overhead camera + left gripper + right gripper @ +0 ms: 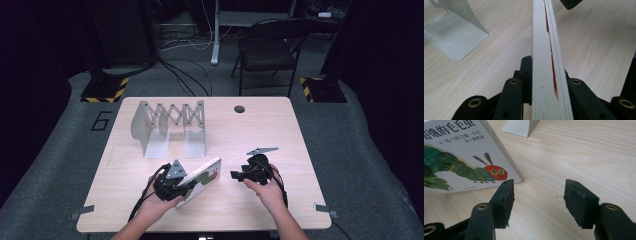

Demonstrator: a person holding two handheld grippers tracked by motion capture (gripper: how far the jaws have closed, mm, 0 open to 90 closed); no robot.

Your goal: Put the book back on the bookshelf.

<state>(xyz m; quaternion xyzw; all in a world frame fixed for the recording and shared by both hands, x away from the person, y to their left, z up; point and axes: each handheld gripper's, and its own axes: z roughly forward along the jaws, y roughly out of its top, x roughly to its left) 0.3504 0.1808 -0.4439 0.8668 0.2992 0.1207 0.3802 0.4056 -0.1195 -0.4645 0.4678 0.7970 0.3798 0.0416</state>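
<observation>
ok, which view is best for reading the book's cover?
Right gripper view: the book faces the camera, caterpillar picture and title print sharp. The high view shows the book small, held in the left gripper. The left gripper view shows its page edge between the jaws.

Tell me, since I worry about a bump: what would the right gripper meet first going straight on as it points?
Probably the book held by the left gripper: the right gripper, jaws open and empty, points toward its near corner, just left of its line; depth is unclear.
</observation>
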